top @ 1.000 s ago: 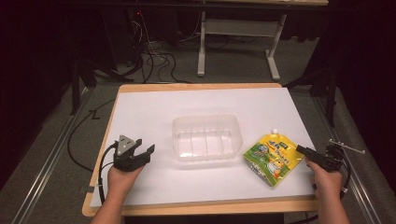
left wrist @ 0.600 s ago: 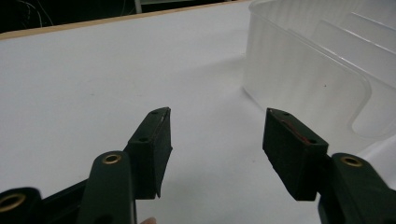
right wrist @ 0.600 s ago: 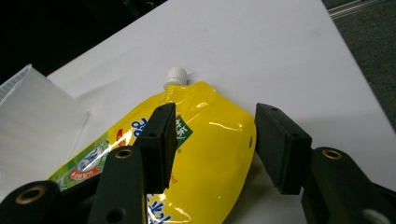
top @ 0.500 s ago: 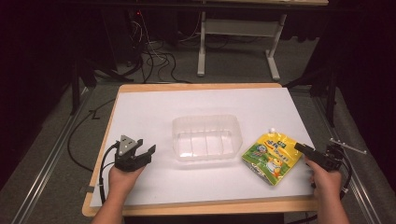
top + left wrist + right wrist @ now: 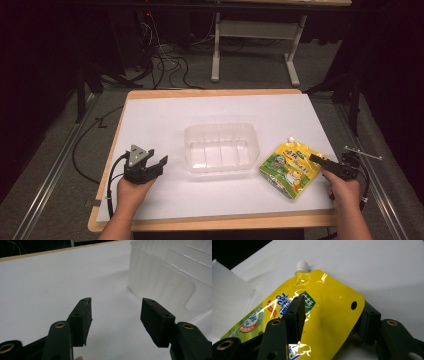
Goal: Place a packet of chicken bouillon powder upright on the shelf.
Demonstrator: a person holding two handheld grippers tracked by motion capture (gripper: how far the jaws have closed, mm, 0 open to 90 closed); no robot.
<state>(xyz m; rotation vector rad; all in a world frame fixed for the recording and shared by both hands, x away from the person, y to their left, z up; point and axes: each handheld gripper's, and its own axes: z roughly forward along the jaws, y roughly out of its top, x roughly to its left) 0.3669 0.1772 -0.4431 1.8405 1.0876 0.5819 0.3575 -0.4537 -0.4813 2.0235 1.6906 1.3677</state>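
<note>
High view first: against the frame a second back, your right gripper point(image 5: 320, 161) has crept a little leftward onto the edge of the yellow spout pouch point(image 5: 289, 170), which has barely shifted, and its jaws have just been closing. Your left gripper point(image 5: 150, 165) has not budged in the lower left of the frame, and the clear plastic tub point(image 5: 221, 148) sits where it did at the middle of the white worktop point(image 5: 165, 115).

Right gripper view shows one finger point(image 5: 295, 312) lying over the pouch's point(image 5: 329, 312) printed face and the other behind its right edge by the punched hole, so the pouch's corner stands between them; whether they press it yet you cannot tell from here. White screw cap point(image 5: 302, 266) points to the upper middle of that frame. Blue and white lettering and a green badge with white characters mark the pouch, too glare-struck to read.

Left gripper view: your fingers point(image 5: 82, 317) stand released, wide apart, nothing between them, the tub's wall point(image 5: 160, 277) at the upper right.
</note>
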